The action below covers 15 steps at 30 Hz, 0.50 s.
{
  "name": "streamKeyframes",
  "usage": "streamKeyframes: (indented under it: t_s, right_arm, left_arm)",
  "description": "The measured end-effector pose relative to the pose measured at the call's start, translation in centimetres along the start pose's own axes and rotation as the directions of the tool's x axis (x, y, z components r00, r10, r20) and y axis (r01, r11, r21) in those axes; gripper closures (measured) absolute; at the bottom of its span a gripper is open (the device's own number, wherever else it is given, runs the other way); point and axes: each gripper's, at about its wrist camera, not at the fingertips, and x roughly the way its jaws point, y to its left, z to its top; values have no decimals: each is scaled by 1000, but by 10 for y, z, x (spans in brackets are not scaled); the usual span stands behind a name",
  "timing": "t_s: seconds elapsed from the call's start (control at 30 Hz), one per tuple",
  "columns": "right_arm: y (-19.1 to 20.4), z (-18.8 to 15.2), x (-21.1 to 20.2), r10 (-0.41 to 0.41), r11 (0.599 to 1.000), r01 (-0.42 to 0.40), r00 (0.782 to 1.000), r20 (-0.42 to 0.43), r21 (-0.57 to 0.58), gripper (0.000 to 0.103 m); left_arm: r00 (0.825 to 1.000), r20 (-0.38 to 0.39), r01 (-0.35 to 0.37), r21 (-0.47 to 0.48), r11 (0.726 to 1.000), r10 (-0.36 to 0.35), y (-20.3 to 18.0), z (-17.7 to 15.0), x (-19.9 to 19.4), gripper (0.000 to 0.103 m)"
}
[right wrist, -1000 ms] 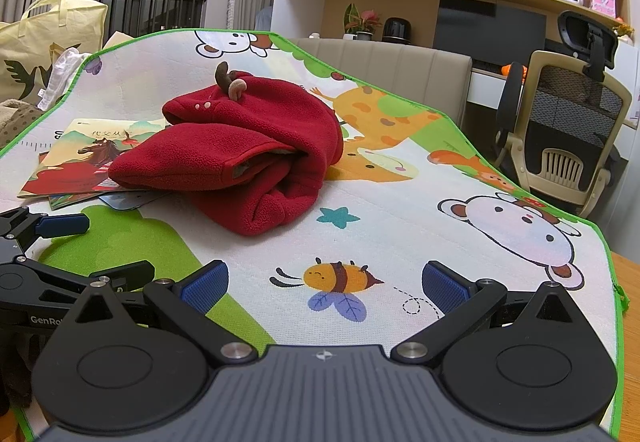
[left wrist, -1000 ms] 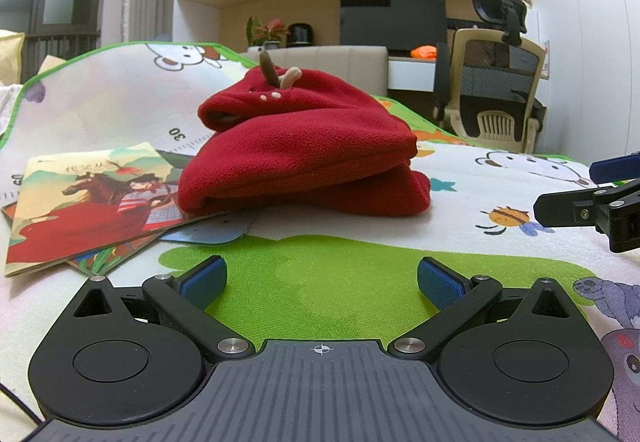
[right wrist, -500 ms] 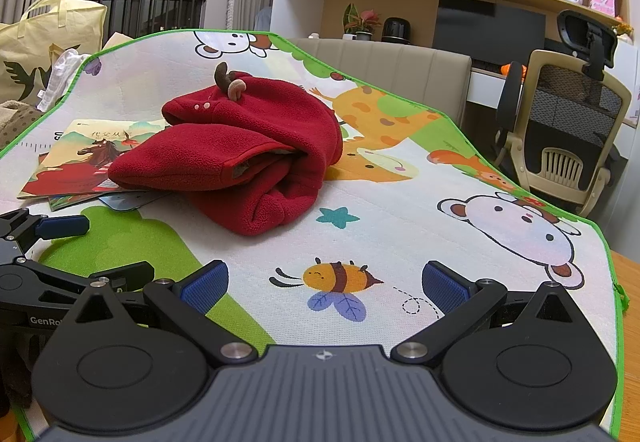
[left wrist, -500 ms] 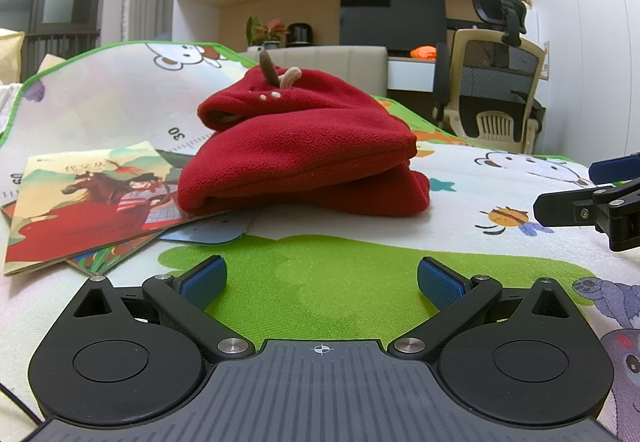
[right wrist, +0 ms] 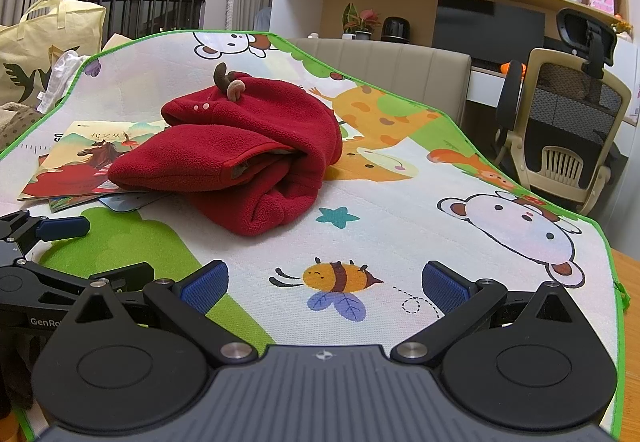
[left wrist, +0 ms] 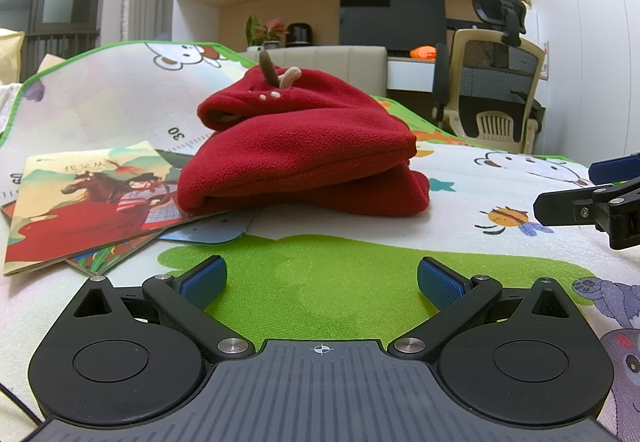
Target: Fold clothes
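Observation:
A red fleece garment [left wrist: 304, 158] with small brown antlers lies folded in a thick bundle on the cartoon play mat [left wrist: 320, 282]. In the right wrist view the same garment [right wrist: 248, 150] sits ahead and to the left. My left gripper [left wrist: 320, 280] rests low on the mat's green patch, well short of the garment, open with nothing between its blue pads. My right gripper [right wrist: 325, 284] hovers over the bee print, also open and empty. Each gripper shows at the edge of the other's view: the right gripper [left wrist: 588, 194] and the left gripper [right wrist: 52, 242].
A picture book [left wrist: 88, 194] lies partly under the garment's left side, with thinner booklets beneath it. A mesh office chair [right wrist: 568, 130] stands past the mat's right edge. A yellow bag [right wrist: 36, 54] sits at the far left. The wooden table [right wrist: 628, 302] shows beyond the mat's green border.

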Motion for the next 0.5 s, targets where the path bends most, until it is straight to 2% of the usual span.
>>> streamKeyframes:
  t_s: [0.5]
  right_arm:
    - [0,0,0,0,1000,0,1000,0,1,0]
  left_arm:
    - [1000,-5,9,-14,1000,-9,3,0,1,0]
